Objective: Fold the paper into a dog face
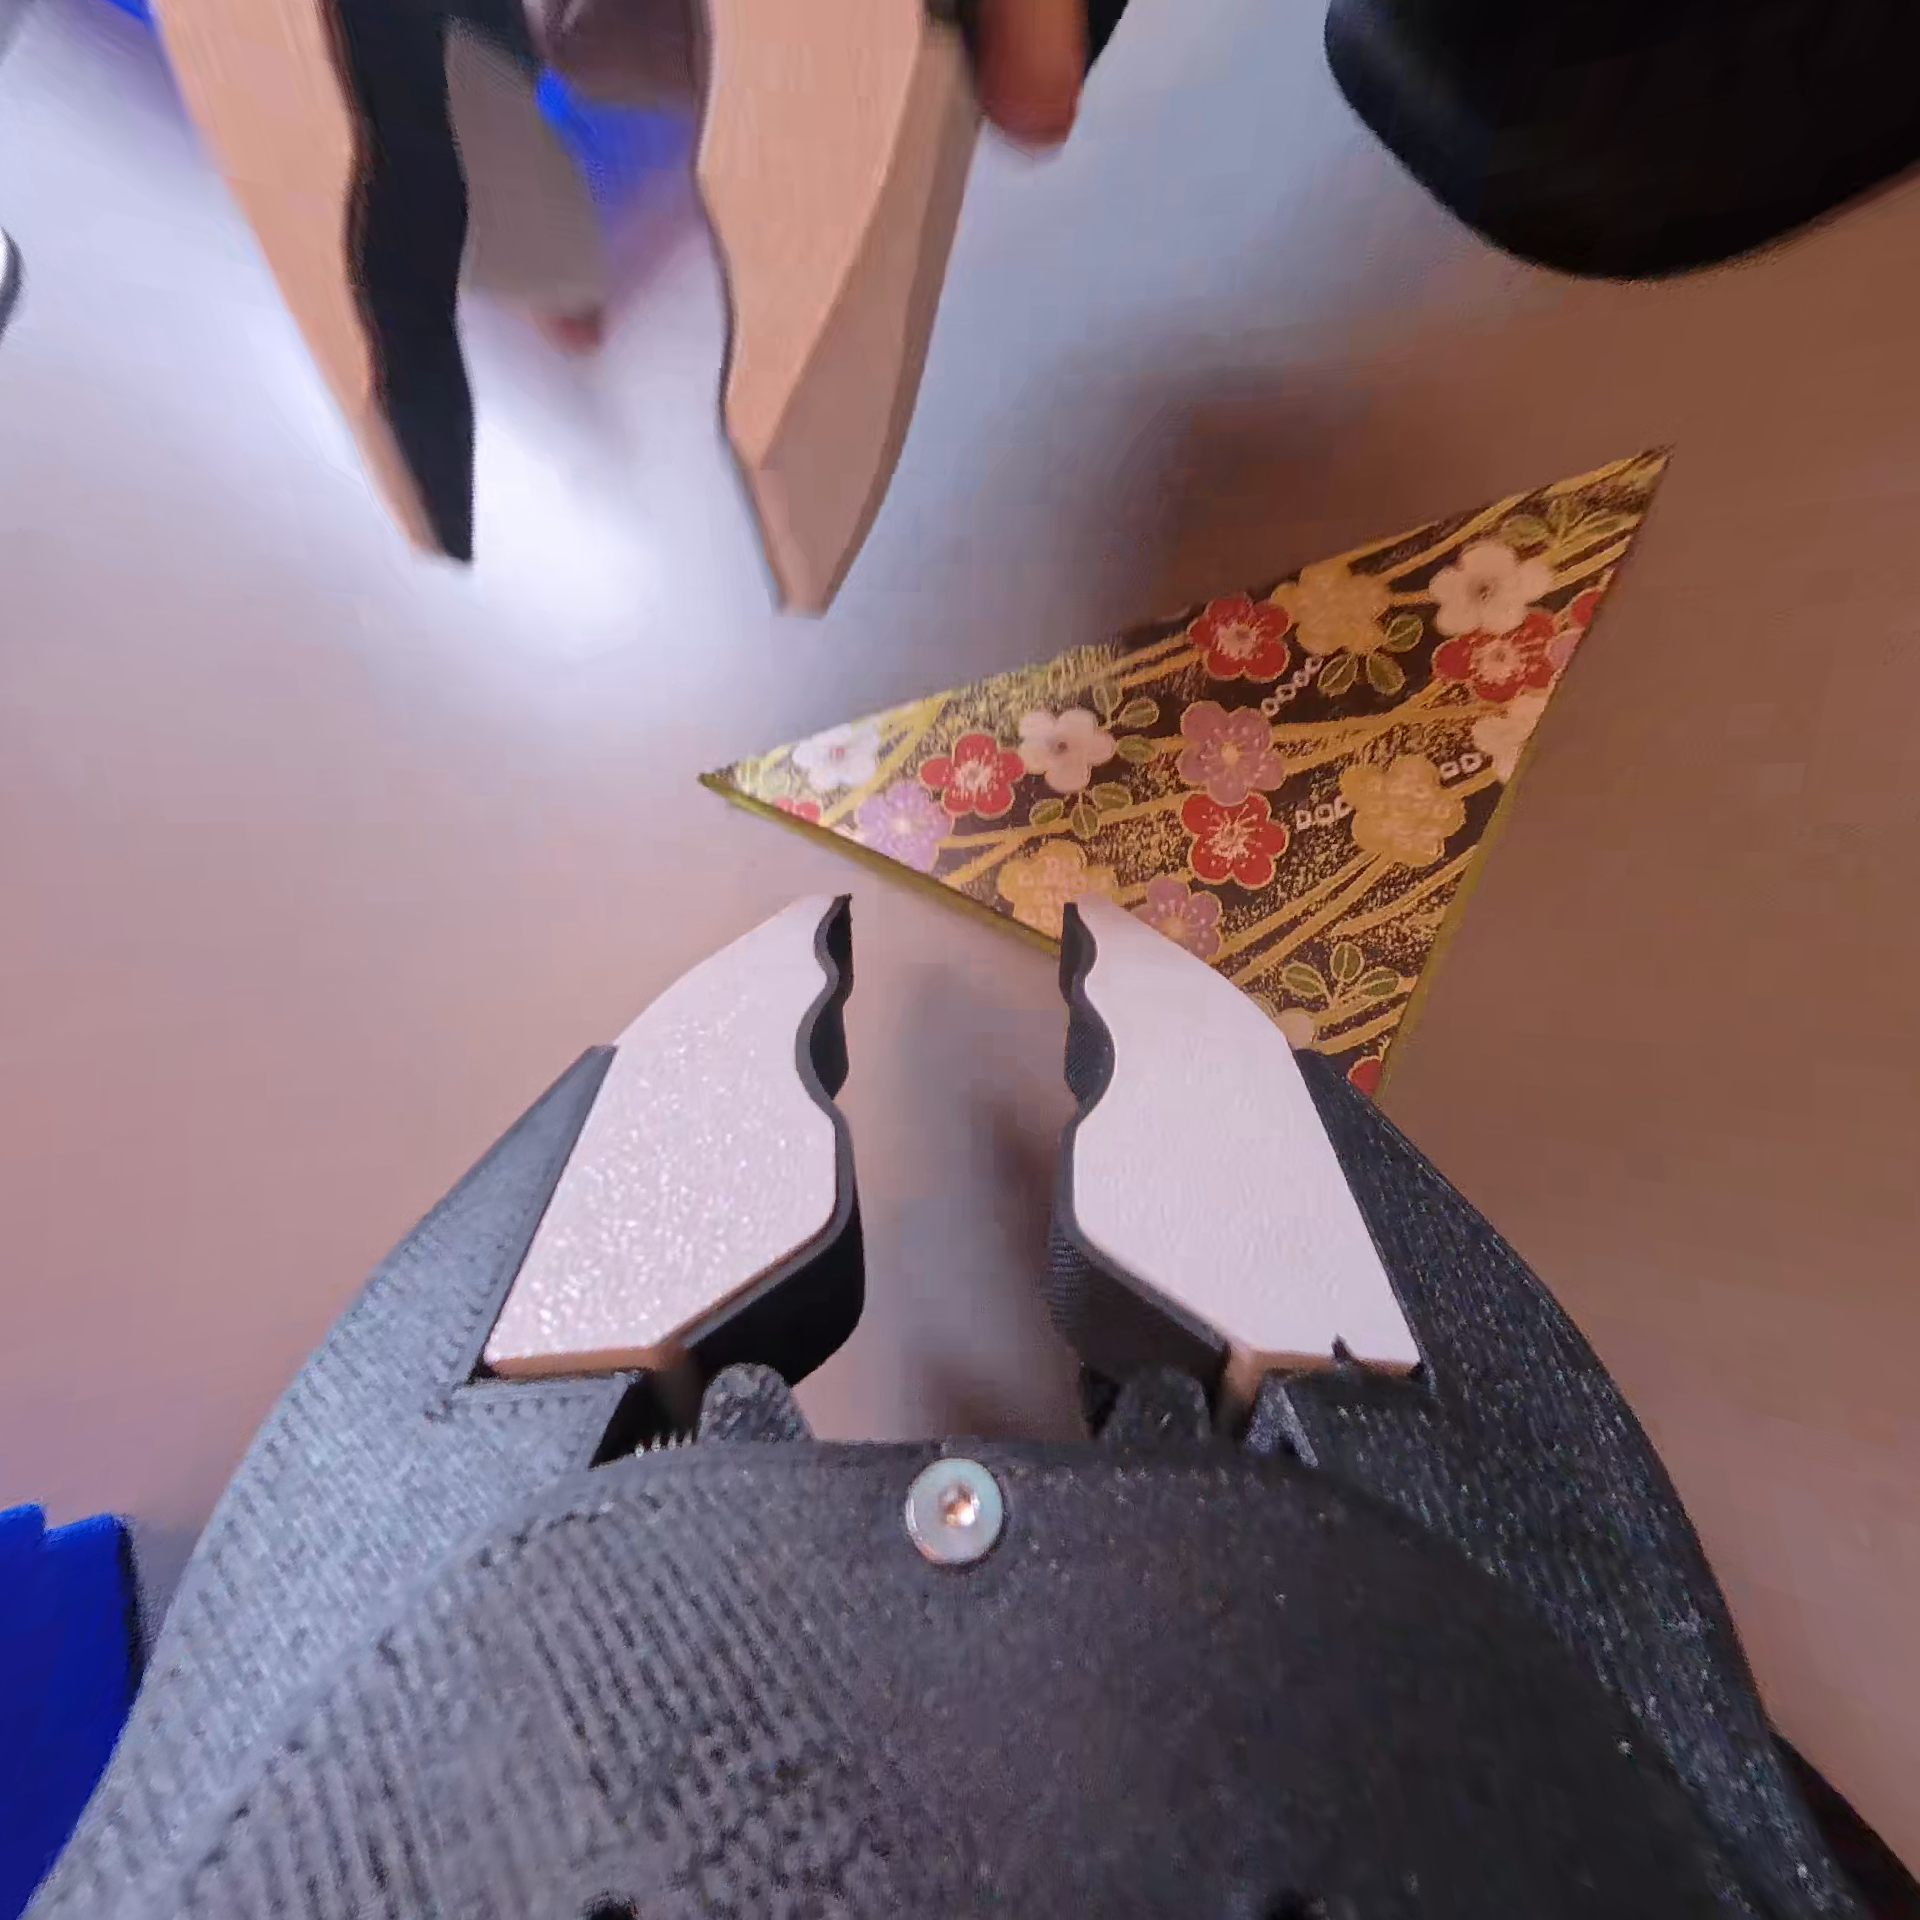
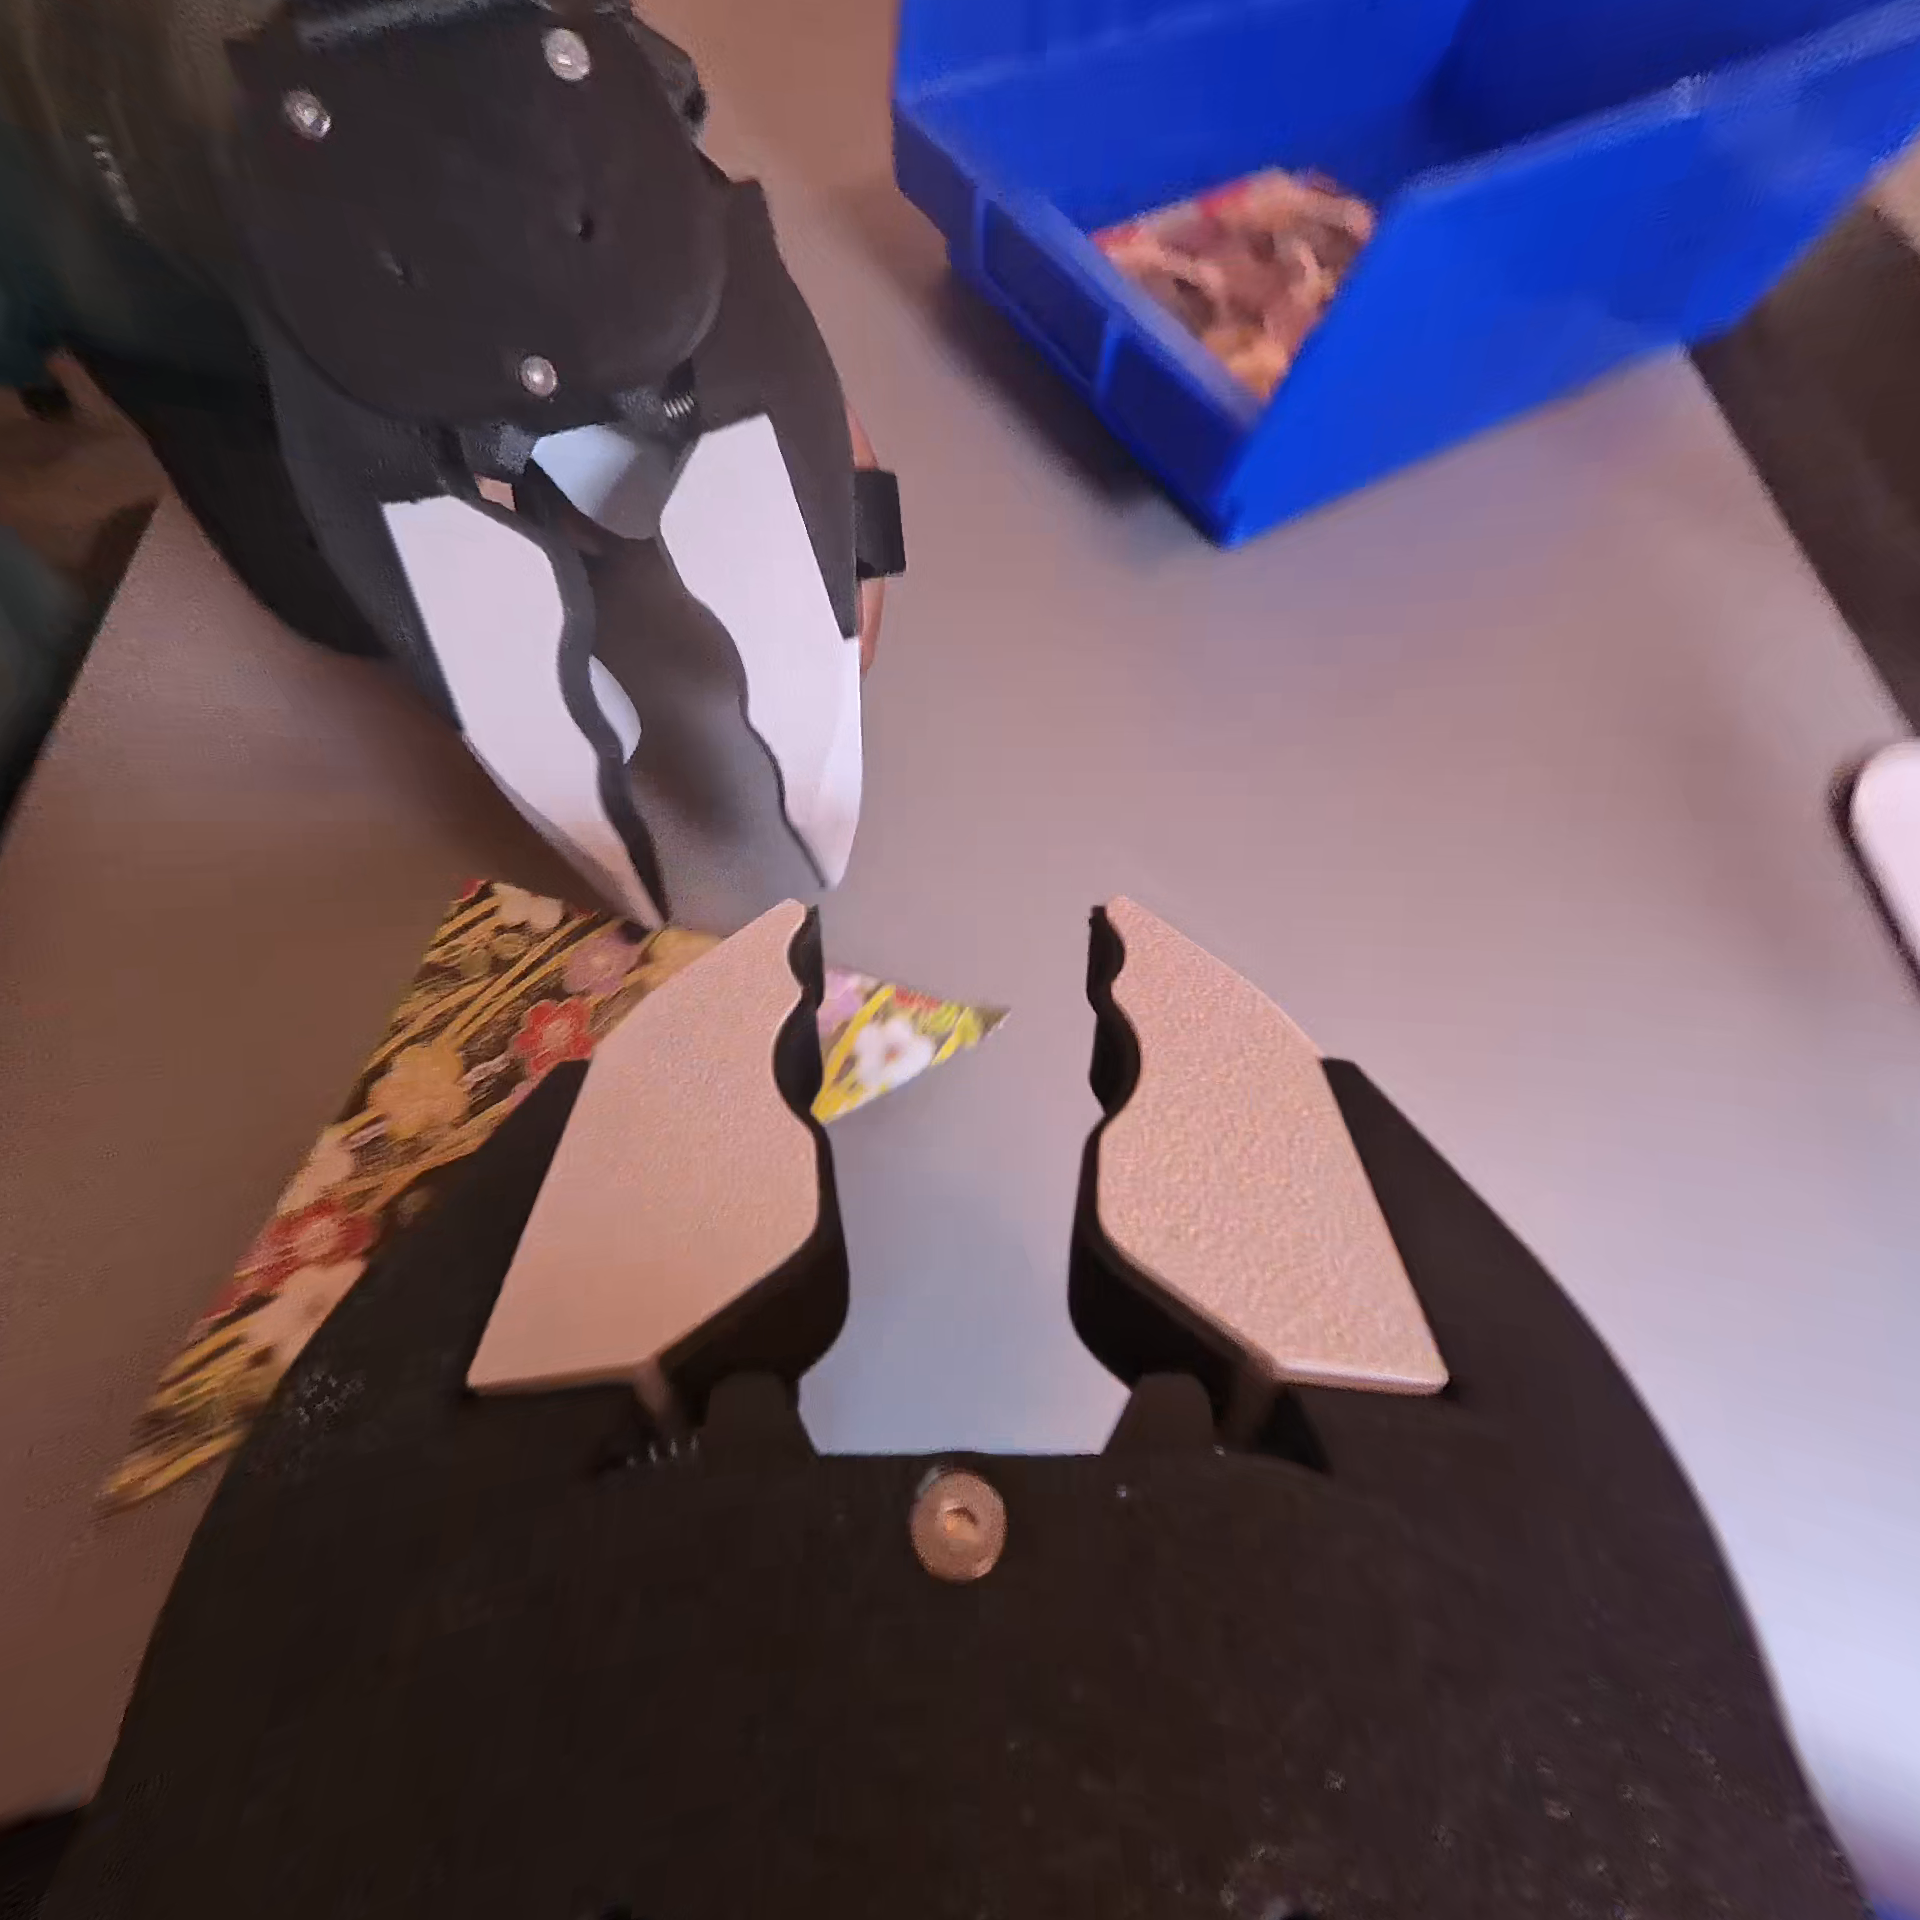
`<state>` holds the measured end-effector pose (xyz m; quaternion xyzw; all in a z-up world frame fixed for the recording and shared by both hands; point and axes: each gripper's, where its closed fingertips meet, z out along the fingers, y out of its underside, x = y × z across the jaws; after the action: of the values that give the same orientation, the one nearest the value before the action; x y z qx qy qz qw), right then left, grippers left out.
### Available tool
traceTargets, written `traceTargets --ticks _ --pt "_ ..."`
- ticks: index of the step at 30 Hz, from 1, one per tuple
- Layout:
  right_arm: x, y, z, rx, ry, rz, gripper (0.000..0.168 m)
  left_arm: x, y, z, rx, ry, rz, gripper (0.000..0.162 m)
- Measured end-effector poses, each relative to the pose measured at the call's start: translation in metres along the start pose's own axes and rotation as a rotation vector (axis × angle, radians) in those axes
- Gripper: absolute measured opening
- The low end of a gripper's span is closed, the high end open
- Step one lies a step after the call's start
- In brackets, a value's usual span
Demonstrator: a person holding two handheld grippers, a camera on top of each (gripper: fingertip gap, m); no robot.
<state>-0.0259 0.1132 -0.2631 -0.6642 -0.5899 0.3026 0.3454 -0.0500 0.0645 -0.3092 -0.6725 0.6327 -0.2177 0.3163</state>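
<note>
Paper: a floral sheet [image 1: 1278,769] in black, gold, red and pink, folded into a triangle and lying flat on the table [image 1: 312,935]; no gripper holds it.
Paper in right wrist view: the same triangle [image 2: 436,1060] lies left of centre, one pointed corner showing through the gap between that gripper's fingers.
Left gripper: the left gripper [image 1: 956,914] hangs just above the table with its jaws parted and nothing between them; its right fingertip [image 1: 1101,935] overlaps the triangle's near edge in the picture, though whether it touches I cannot tell.
Left gripper seen from the right: the gripper [image 2: 743,894] points tip-down at the paper's far edge, fingers apart.
Right gripper: the right gripper [image 2: 951,925] is spread wide and empty, bare table between its fingers.
Right gripper seen from the left: it [image 1: 634,577] hangs blurred over the table, beyond the paper's left corner and apart from it.
Bin: a blue bin [image 2: 1351,436] stands at the far right of the table, with patterned paper pieces [image 2: 1236,270] inside.
</note>
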Motion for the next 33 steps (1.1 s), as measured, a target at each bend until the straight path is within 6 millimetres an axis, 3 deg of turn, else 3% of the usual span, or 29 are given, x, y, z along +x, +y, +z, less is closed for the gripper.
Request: traceTargets --ticks 1,3,6,8,10,13,15,17,19,22,24,26,28,33 --pt "-0.011 0.011 -0.008 -0.052 -0.002 0.07 0.053 0.003 0.002 0.003 -0.014 0.003 0.012 0.039" --pt "-0.053 0.036 -0.021 -0.176 -0.054 0.186 0.065 0.009 0.003 0.007 -0.022 0.013 0.039 0.039" --pt "-0.119 0.068 -0.025 -0.312 -0.018 0.17 0.077 0.011 -0.001 0.007 -0.009 0.008 0.06 0.04" --pt "-0.142 0.087 -0.022 -0.403 0.057 0.129 0.086 0.009 -0.006 0.007 0.011 0.005 0.053 0.043" --pt "-0.147 0.095 -0.022 -0.433 0.08 0.092 0.074 0.008 -0.01 0.006 0.029 0.01 0.048 0.047" --pt "-0.129 0.1 -0.031 -0.465 0.062 0.028 0.043 0.009 -0.015 0.005 0.04 0.021 0.057 0.052" --pt "-0.113 0.105 -0.038 -0.497 0.0 -0.116 0.026 0.011 -0.019 0.003 0.042 0.037 0.084 0.057" --pt "-0.093 0.108 -0.045 -0.503 -0.066 -0.291 0.022 0.015 -0.016 0.005 0.0 0.083 0.108 0.065" --pt "-0.067 0.108 -0.049 -0.51 -0.096 -0.356 0.018 0.01 -0.012 0.011 -0.054 0.102 0.133 0.069" --pt "-0.014 0.105 -0.056 -0.534 0.002 -0.472 0.017 -0.002 -0.006 0.022 -0.124 0.141 0.123 0.075" --pt "0.005 0.098 -0.061 -0.47 0.054 -0.391 0.02 -0.008 -0.003 0.028 -0.147 0.167 0.078 0.065" --pt "0.008 0.096 -0.064 -0.382 0.074 -0.172 0.034 -0.011 0.0 0.031 -0.156 0.158 0.059 0.058" --pt "0.013 0.106 -0.067 -0.347 0.123 0.01 0.052 -0.01 -0.001 0.03 -0.145 0.149 0.067 0.05" --pt "0.032 0.108 -0.063 -0.165 0.181 0.329 0.054 -0.013 -0.023 0.027 -0.065 0.161 0.069 0.041"
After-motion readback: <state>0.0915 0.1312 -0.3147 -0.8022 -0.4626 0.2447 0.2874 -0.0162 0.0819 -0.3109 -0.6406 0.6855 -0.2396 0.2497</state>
